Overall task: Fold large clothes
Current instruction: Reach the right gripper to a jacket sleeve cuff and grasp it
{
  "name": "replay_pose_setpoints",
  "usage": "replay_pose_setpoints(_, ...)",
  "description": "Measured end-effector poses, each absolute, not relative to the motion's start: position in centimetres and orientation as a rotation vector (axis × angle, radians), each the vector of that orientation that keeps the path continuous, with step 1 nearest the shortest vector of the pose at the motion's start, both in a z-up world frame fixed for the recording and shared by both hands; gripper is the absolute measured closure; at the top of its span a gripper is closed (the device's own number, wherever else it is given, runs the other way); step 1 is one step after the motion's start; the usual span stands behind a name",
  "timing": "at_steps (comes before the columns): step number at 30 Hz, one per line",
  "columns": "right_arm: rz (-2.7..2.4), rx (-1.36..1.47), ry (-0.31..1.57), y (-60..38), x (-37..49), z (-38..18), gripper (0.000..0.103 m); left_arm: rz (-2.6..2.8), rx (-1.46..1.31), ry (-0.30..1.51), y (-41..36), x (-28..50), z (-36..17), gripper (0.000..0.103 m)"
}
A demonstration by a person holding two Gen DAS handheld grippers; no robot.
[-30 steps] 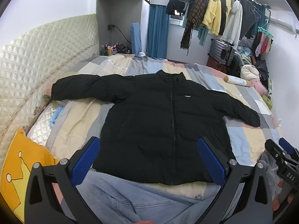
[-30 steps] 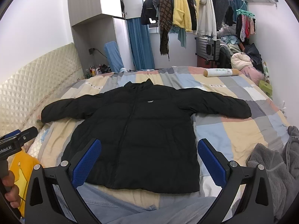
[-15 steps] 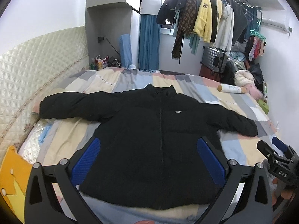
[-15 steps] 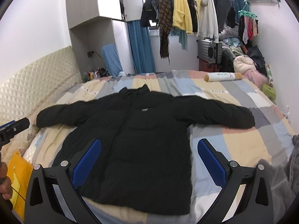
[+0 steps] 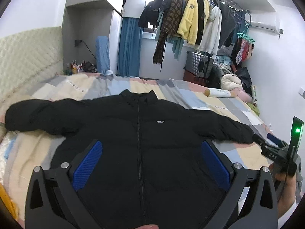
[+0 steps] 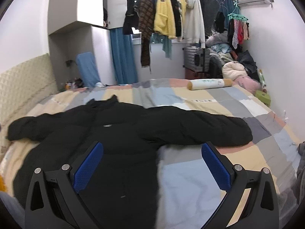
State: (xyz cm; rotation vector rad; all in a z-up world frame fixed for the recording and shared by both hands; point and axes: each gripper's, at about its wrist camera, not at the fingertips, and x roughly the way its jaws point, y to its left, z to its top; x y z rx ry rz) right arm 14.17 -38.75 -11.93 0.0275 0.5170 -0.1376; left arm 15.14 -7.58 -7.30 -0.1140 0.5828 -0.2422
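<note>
**Inspector:** Grippers first. Left gripper point(image 5: 151, 161)?

**Assistant:** Jaws wide apart, empty, above the jacket point(image 5: 141, 145) front, its zip running between the fingers.

**Inspector:** Right gripper point(image 6: 152, 162)?

**Assistant:** Also spread, empty; left finger point(image 6: 88, 165) over the jacket's side, right finger over bare quilt point(image 6: 190, 183).

**Inspector:** Jacket?

**Assistant:** Flat on the quilt ahead, sleeves out both ways. Hanging clothes point(image 6: 171, 15) beyond.

Matt, seemingly quilted black jacket point(image 5: 141, 143)

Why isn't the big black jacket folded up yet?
The black jacket is spread flat on the bed, both sleeves stretched sideways, zipper closed. Nothing is folded yet.
</note>
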Motion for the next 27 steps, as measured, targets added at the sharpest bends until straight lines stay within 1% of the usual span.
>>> replay_pose_setpoints(7, -0.25, 0.031, 0.519, -45.3, 18.3, -16.1, 0.0, -0.204, -0.078, 0.569, -6.9, 16.8, -10.6, 0.0)
replay_pose_setpoints(11, -0.306, -0.014, 0.556, -47.9, 20.7, -18.8, 0.0, -0.2, -0.085, 0.603, -6.1, 17.9, -12.4, 0.0)
replay_pose_setpoints(14, -0.313, 0.045, 0.585, -50.2, 22.2, -20.7, 0.001, -0.203, -0.098, 0.637, -5.5, 18.6, -14.2, 0.0)
replay_pose_setpoints(20, -0.317, 0.341, 0.629, -57.4, 23.8, -23.9, 0.001, -0.191, -0.125, 0.713, -4.5, 19.5, -17.5, 0.0)
replay_pose_setpoints(25, -0.388, 0.746, 0.557, -65.3, 22.7, -26.9, 0.001, -0.21, -0.168, 0.756, -4.3, 20.1, -19.2, 0.0)
replay_pose_setpoints(27, -0.415, 0.866, 0.517, -67.3, 21.9, -27.9, 0.001, -0.216, -0.171, 0.772, -4.6, 20.4, -19.7, 0.0)
